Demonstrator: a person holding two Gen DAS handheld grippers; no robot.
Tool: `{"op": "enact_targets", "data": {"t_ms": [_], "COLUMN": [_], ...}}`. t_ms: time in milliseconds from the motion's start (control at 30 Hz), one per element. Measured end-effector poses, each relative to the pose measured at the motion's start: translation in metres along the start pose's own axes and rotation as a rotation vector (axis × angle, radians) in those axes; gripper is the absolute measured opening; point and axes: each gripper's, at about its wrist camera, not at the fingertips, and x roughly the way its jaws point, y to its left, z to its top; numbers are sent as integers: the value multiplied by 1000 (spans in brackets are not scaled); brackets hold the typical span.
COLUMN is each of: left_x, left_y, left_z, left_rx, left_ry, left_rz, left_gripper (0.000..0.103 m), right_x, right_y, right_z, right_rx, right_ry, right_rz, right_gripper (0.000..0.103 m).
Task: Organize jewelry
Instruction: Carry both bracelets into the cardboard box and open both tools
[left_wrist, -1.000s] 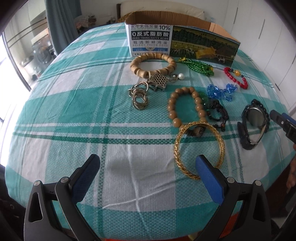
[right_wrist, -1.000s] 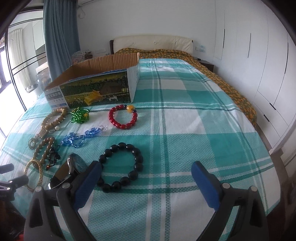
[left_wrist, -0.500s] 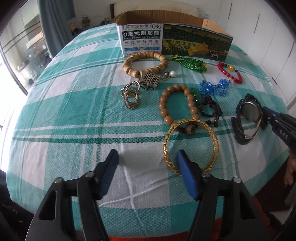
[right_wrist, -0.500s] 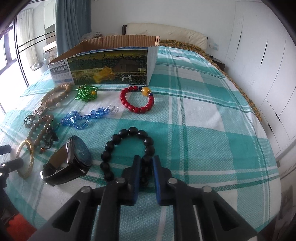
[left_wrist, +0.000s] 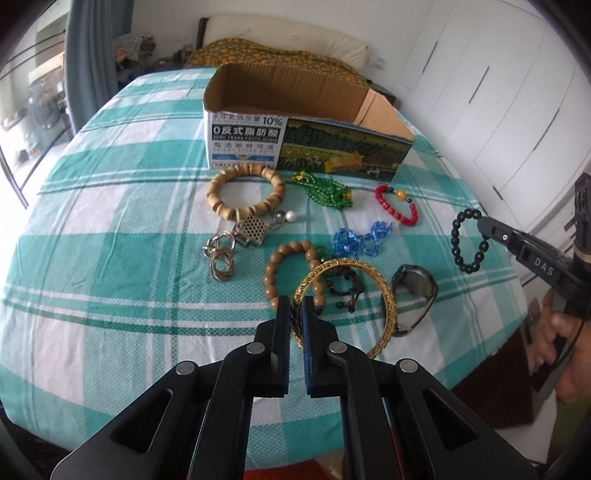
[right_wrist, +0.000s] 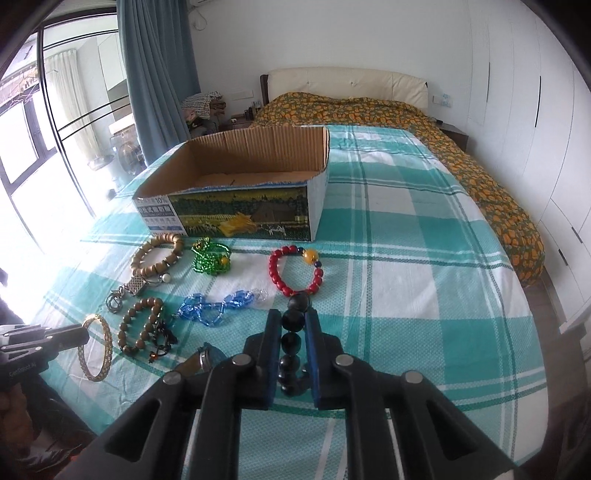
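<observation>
Bed (right_wrist: 424, 258) w/ teal-and-white checked cover carries all items. Open cardboard box (right_wrist: 236, 173) sits toward the headboard end, nothing visible inside. Left hand-held gripper (left_wrist: 295, 308): jaws have just been closing, now clamped on rim of gold bangle (left_wrist: 384, 291), bangle tilted, raised off the cover at the gripped side. Right hand-held gripper (right_wrist: 291, 321): jaws drawn in tight on black bead bracelet (right_wrist: 293, 325), which hangs clear of the cover in left wrist view. Wristwatch (left_wrist: 413, 299) lies just beside bangle. Row nearest box: wooden barrel-bead bracelet (left_wrist: 245, 192), green bead strand (left_wrist: 325, 190), red bead bracelet (left_wrist: 397, 206). Mid row: metal ring charm w/ lattice pendant (left_wrist: 236, 243), round wooden bead bracelet (left_wrist: 291, 271), blue crystal chain (left_wrist: 360, 238), dark cord bracelet (left_wrist: 343, 286). All apart from box.
</observation>
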Motion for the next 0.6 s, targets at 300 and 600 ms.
{"op": "enact_targets", "data": {"t_ms": [300, 600], "left_x": [-32, 34], "left_y": [5, 5], "left_z": [101, 207], "left_rx": [32, 33], "left_ry": [-109, -90], "left_rz": [-24, 45], "left_gripper": [4, 4], "right_x": [-27, 28], "right_y": [20, 42], "right_z": [84, 175], "right_rx": [-88, -66], "right_ry": [-101, -114], "right_rz": [63, 150], "right_gripper": [13, 13]}}
